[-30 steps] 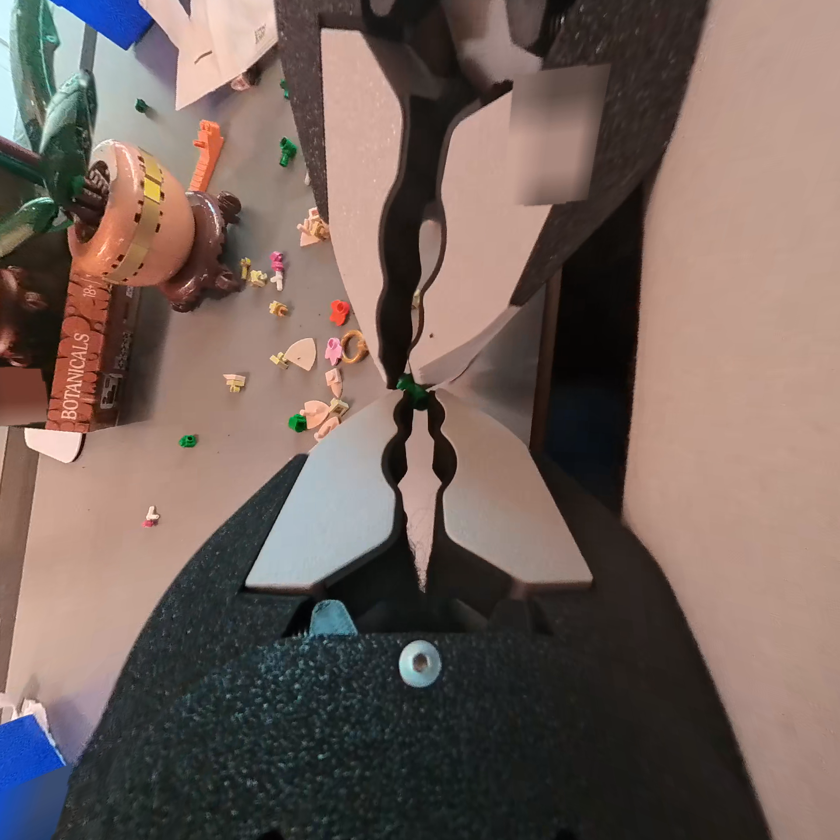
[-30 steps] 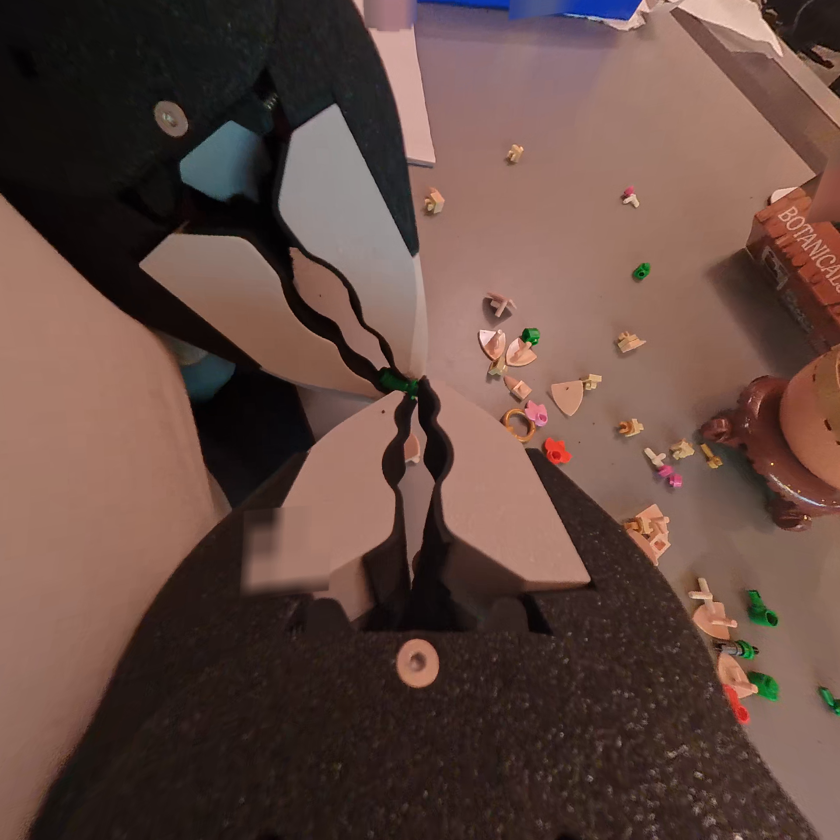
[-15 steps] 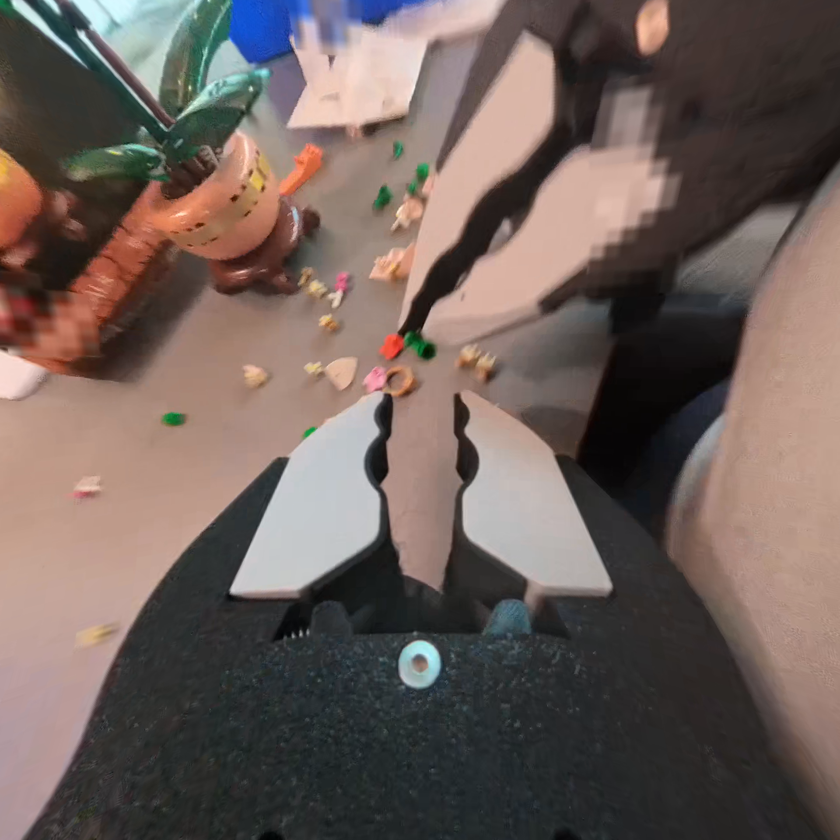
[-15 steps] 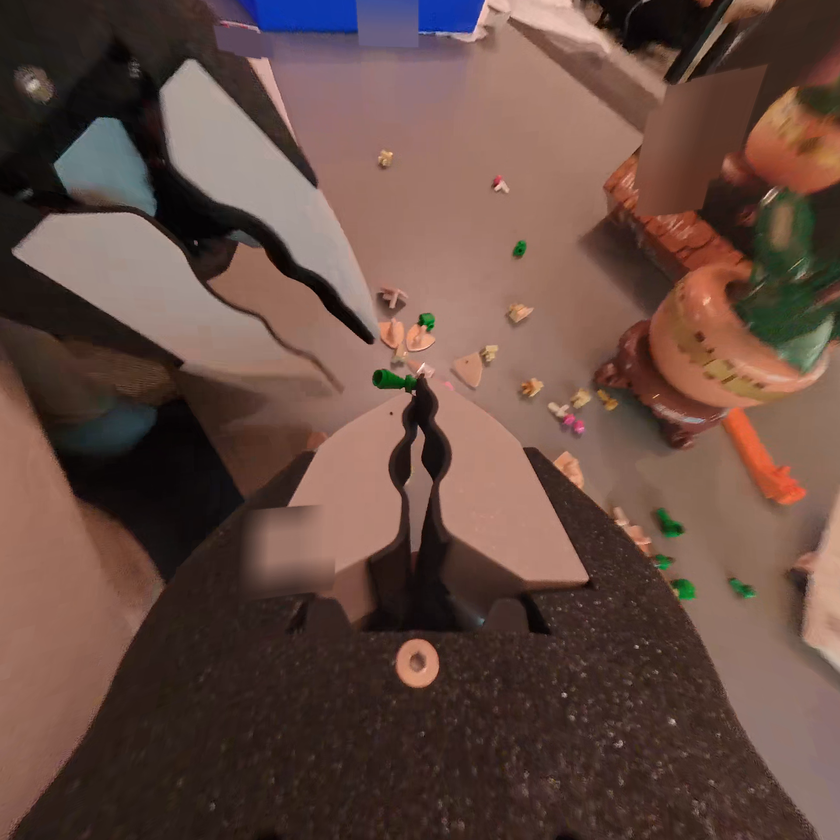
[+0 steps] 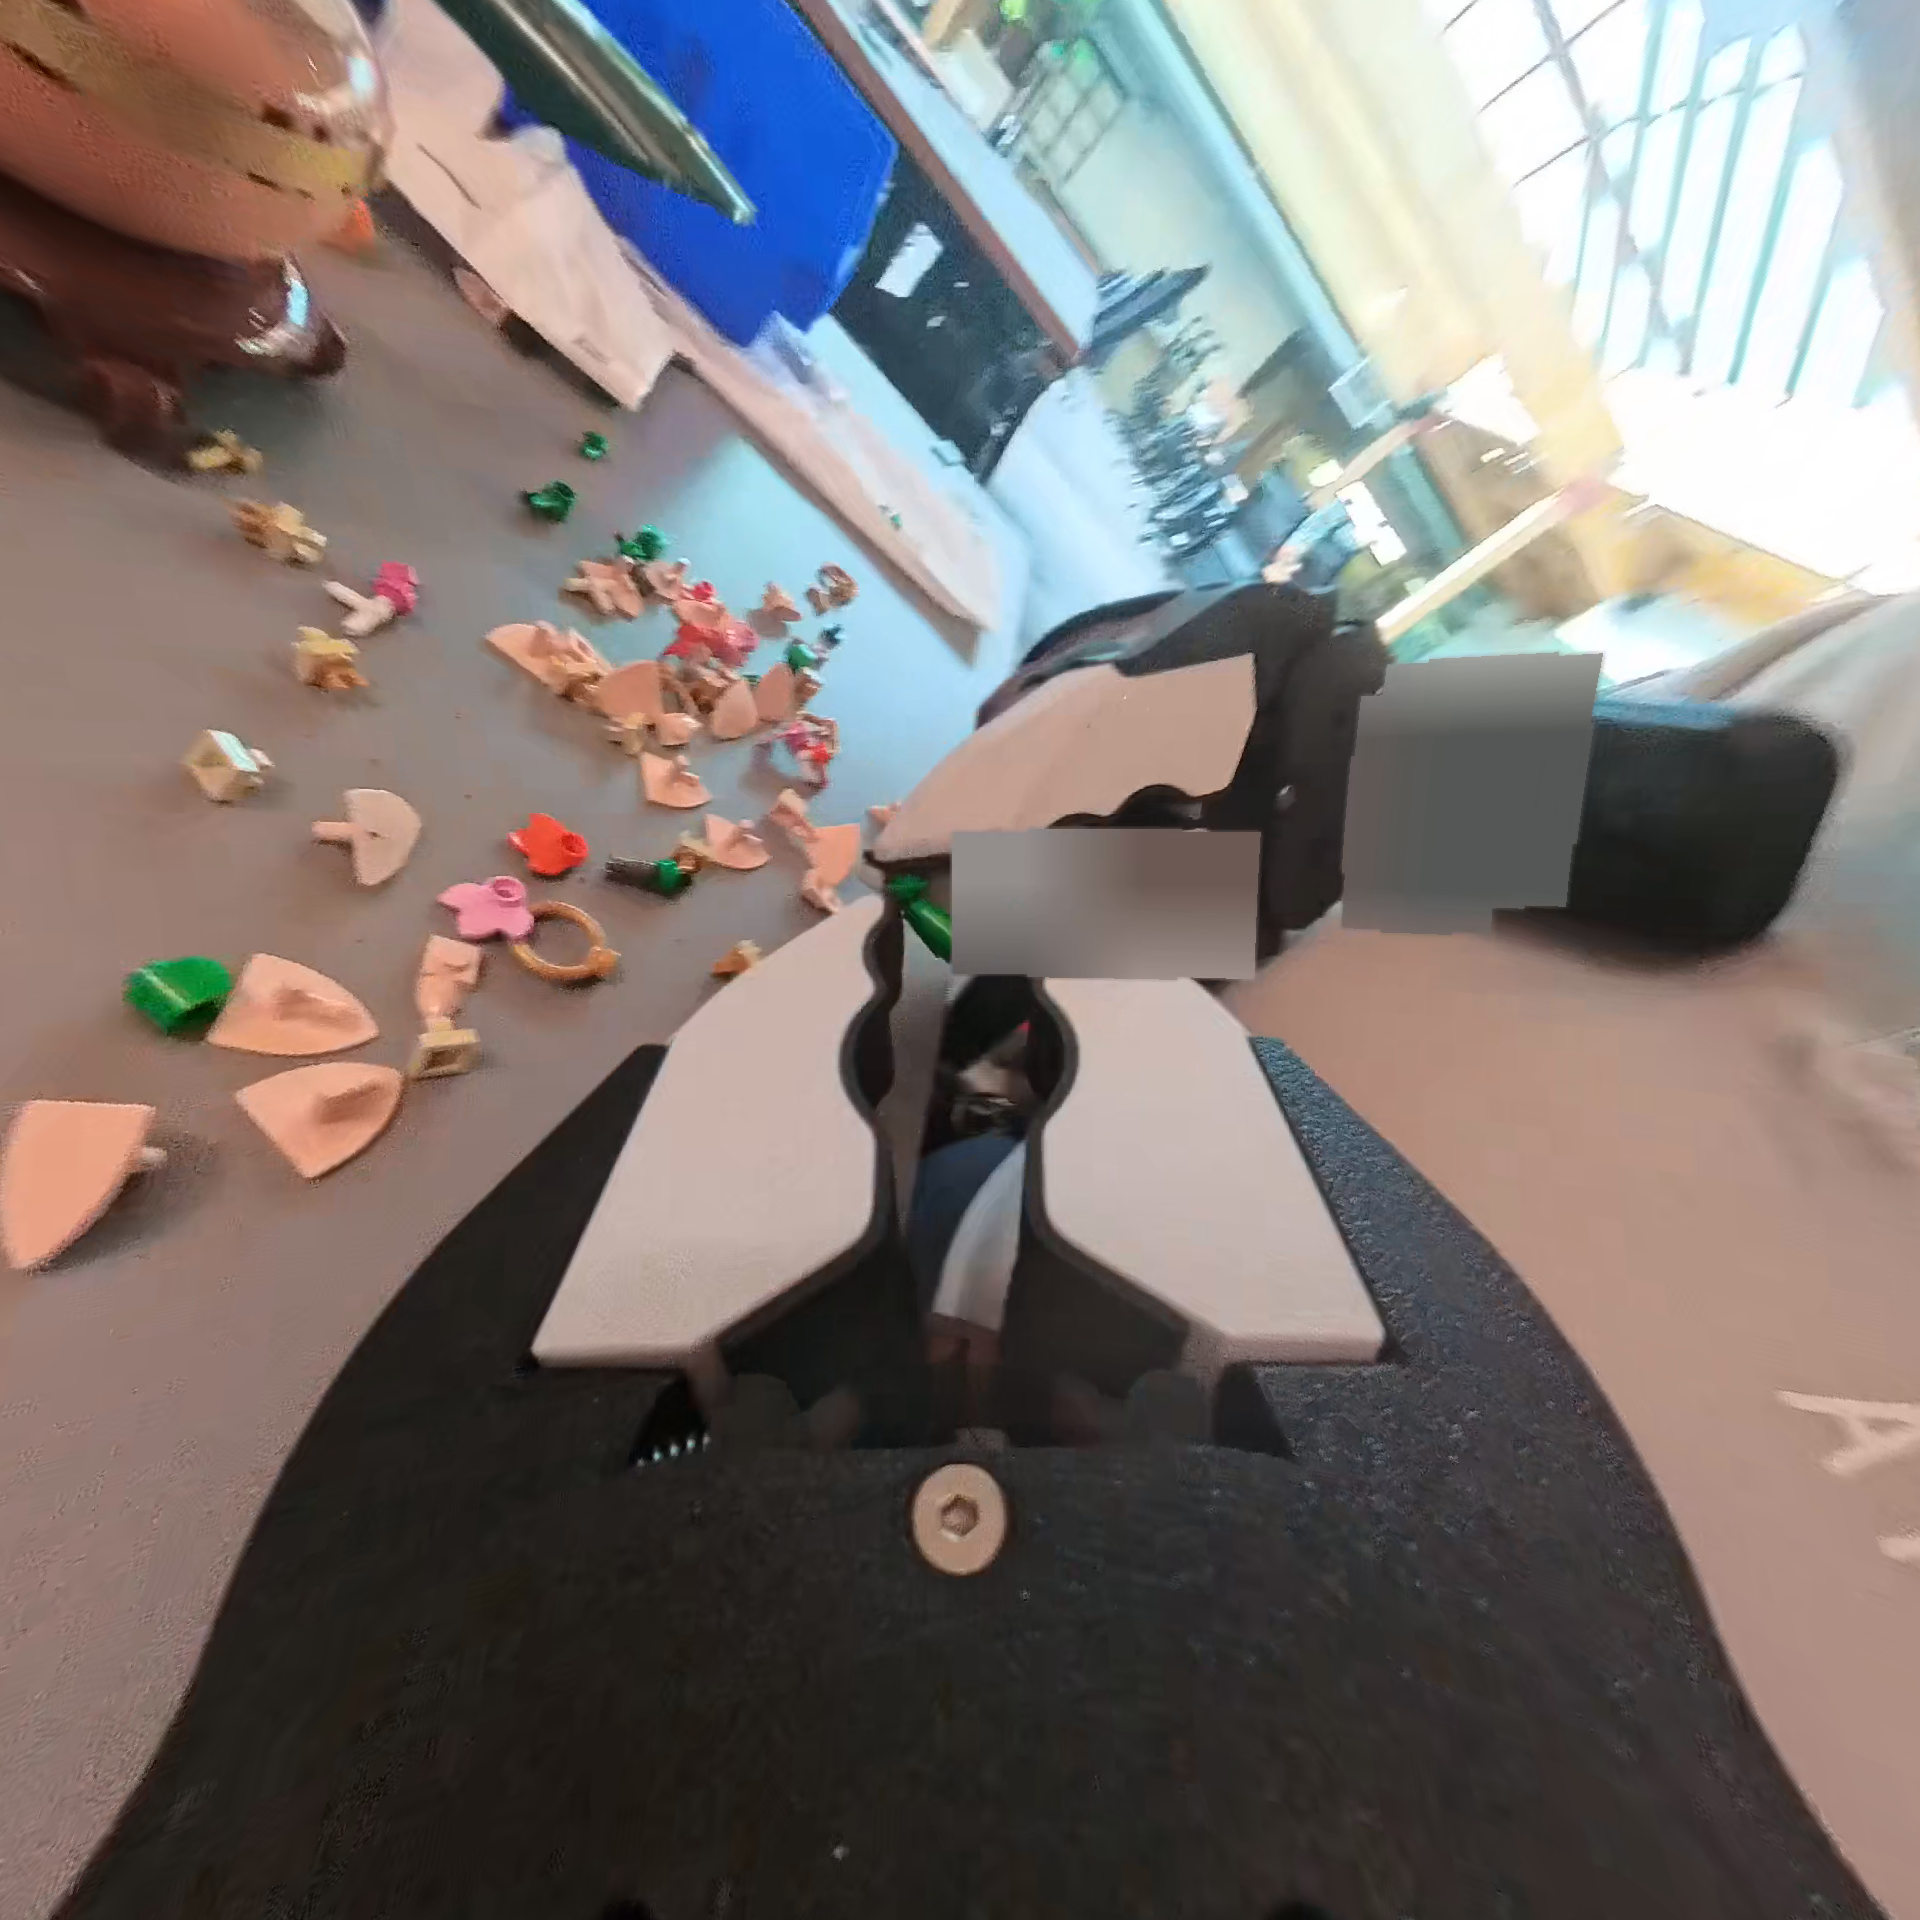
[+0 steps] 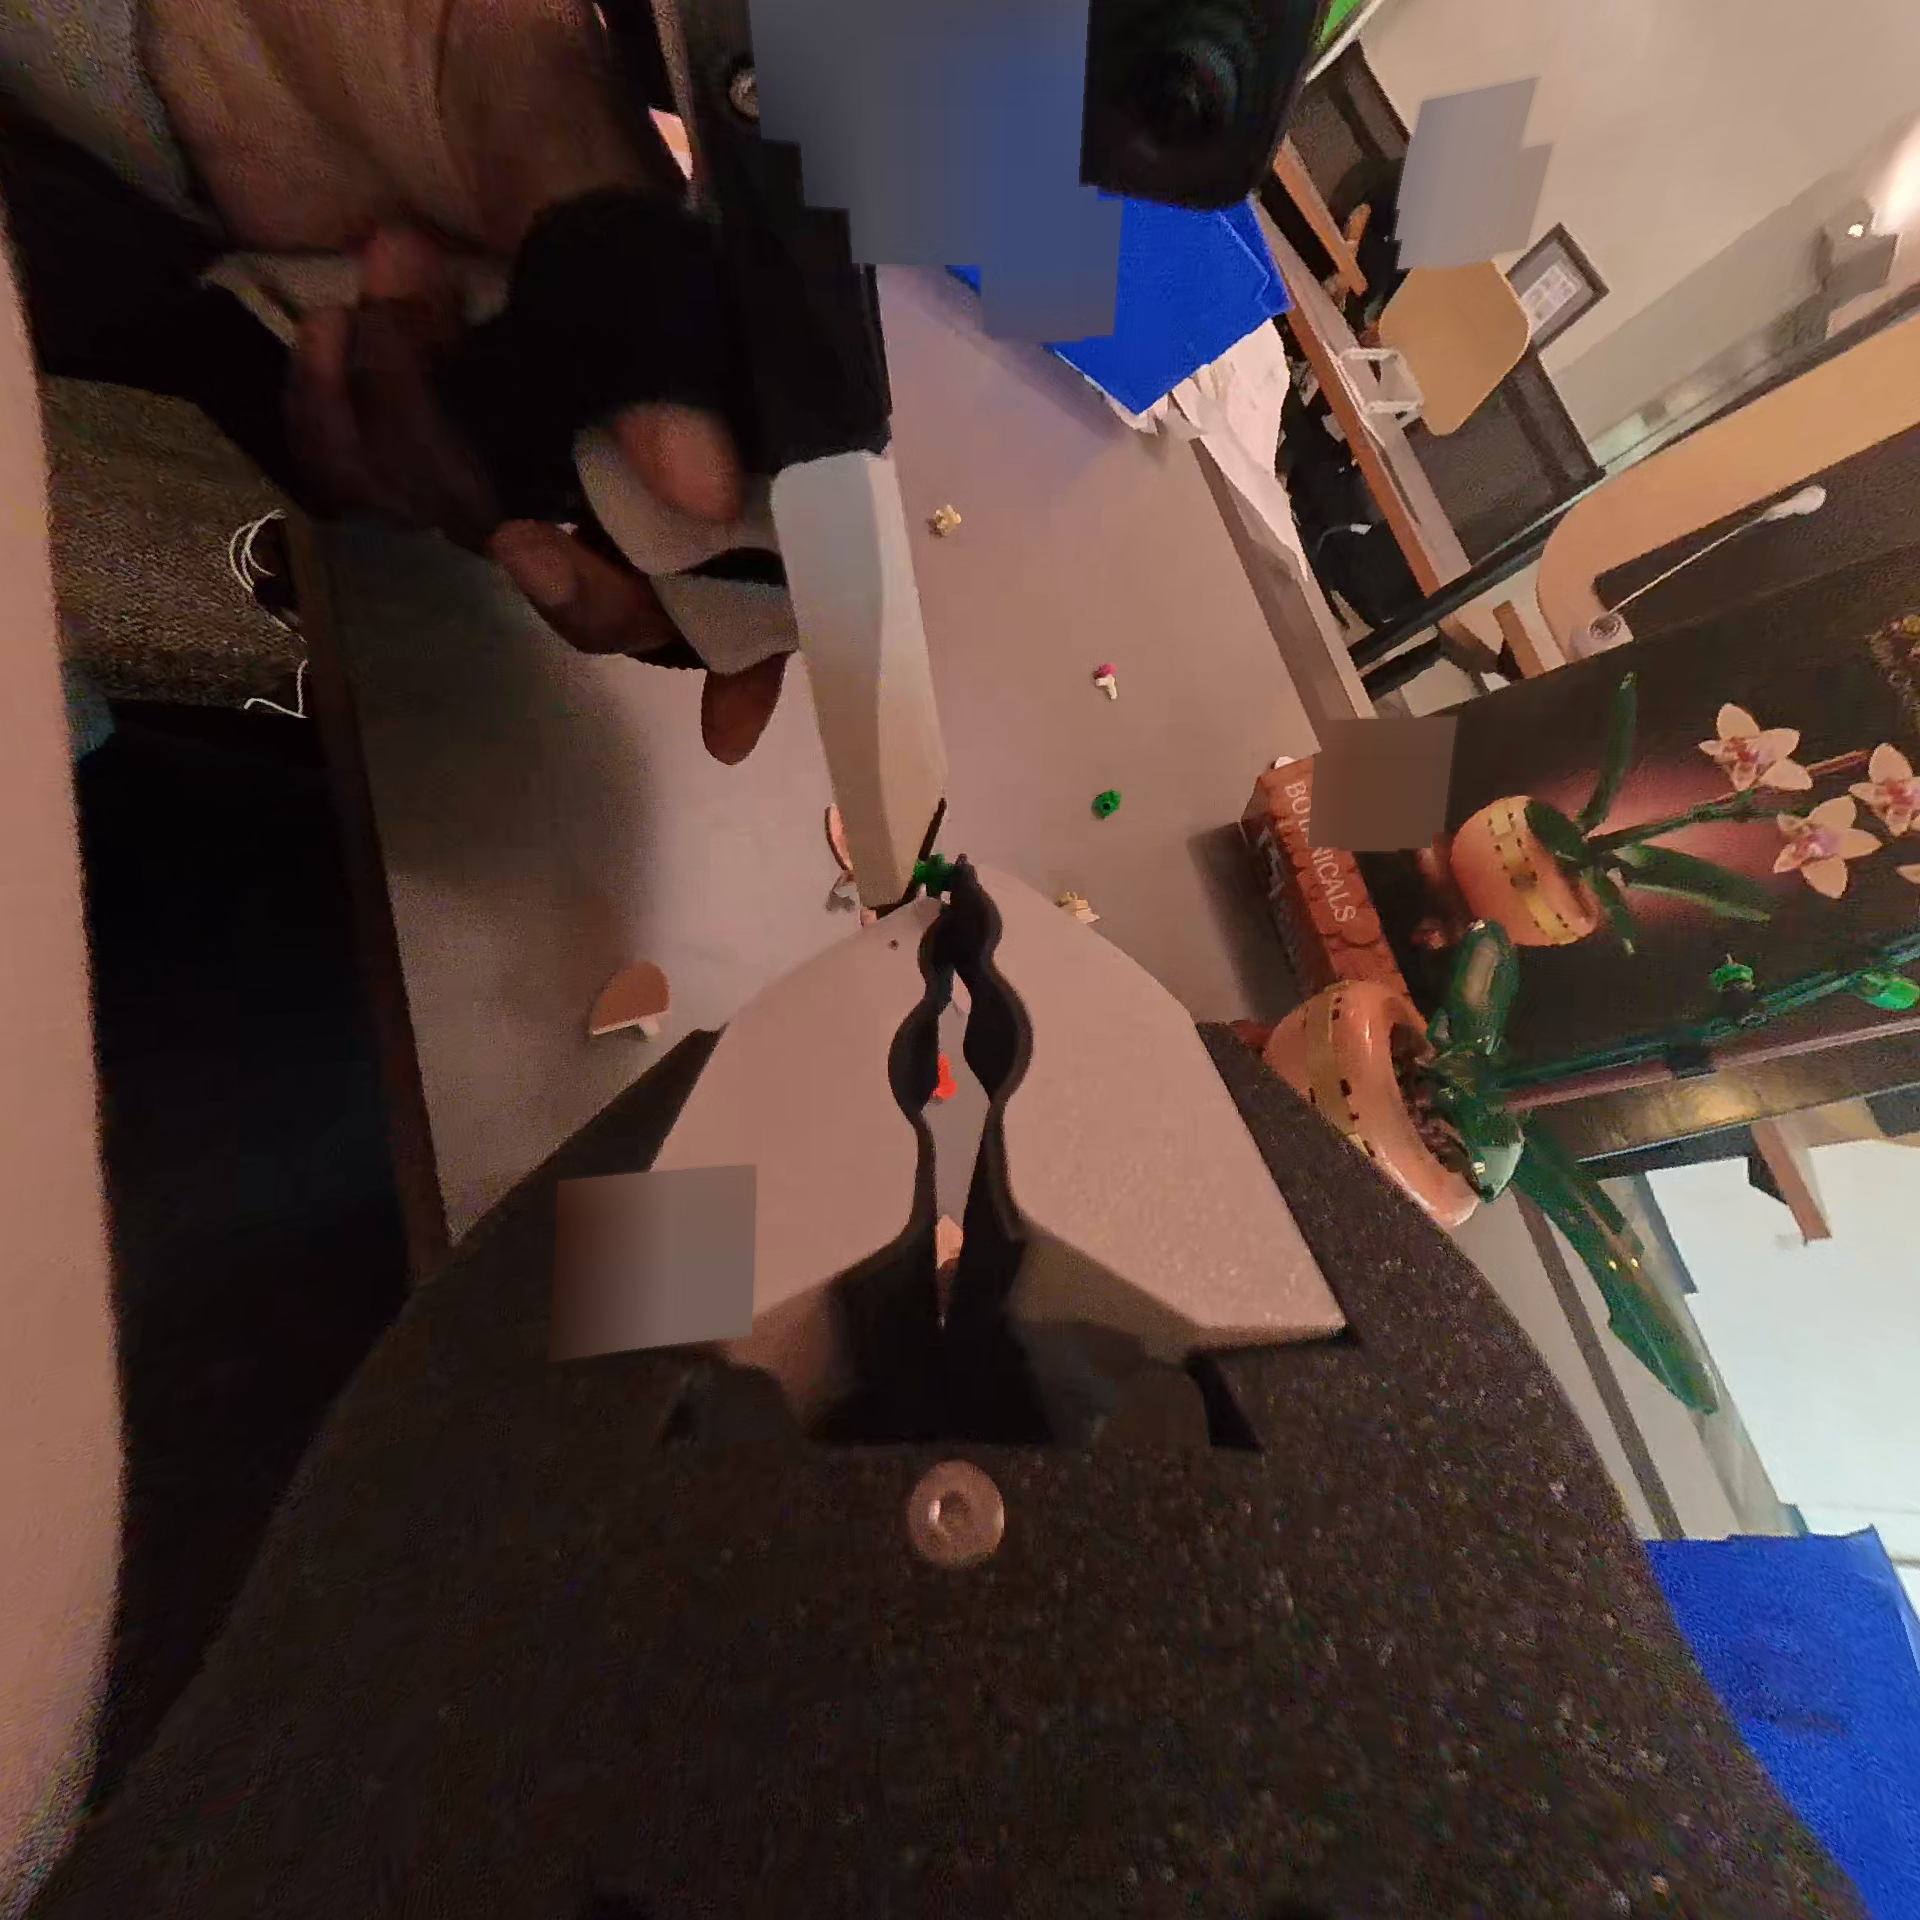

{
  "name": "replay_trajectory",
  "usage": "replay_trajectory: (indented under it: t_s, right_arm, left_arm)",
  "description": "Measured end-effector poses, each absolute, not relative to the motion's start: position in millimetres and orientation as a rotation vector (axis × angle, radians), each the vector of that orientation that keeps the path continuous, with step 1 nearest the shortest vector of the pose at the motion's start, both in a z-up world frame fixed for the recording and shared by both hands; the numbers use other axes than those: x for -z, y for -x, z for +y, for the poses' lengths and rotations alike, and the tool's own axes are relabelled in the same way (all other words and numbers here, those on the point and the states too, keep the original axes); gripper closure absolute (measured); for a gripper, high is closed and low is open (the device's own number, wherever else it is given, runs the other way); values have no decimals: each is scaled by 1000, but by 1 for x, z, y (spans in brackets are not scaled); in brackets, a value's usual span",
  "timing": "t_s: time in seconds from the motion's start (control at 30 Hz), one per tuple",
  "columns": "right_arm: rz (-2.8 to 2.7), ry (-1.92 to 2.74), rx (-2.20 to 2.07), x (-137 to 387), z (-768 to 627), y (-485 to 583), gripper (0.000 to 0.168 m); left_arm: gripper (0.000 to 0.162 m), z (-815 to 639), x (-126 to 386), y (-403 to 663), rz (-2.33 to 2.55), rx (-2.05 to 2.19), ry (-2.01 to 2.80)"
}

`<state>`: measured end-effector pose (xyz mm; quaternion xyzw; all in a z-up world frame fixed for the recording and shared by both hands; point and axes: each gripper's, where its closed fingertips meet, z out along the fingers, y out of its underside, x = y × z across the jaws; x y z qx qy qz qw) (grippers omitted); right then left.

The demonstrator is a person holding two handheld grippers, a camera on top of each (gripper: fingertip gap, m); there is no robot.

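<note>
The right gripper (image 6: 961,883) is shown clenched on a small green stem piece (image 6: 932,873), which is pinched at the very tips of its fingers and is held above the grey table (image 6: 1049,623). The left gripper (image 5: 961,966) is seen released, its jaws standing apart, with the left fingertip just beside the green stem piece (image 5: 923,902); whether it touches the piece cannot be told. In the left wrist view the right gripper (image 5: 883,857) is presented tip to tip with the left. Loose small pieces are scattered on the table to the left: a red flower piece (image 5: 548,842), a pink flower piece (image 5: 486,906), a tan ring (image 5: 564,941) and pale petal pieces (image 5: 296,1013). A potted brick plant (image 6: 1371,1091) is seen at the right, beside a printed box (image 6: 1662,883).
</note>
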<state>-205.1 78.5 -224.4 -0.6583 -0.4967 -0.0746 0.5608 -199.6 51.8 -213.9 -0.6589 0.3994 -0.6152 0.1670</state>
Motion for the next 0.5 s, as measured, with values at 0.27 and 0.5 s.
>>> replay_trajectory:
  t_s: [0.27, 0.5]
  right_arm:
    - [-1269, 1469, 183, 219, 77, 207, 168]
    - [-1260, 1557, -40, 230, 69, 204, 165]
  left_arm:
    - [156, 50, 214, 199, 1031, 1990, 1926]
    - [156, 44, 217, 207, 1048, 2057, 1986]
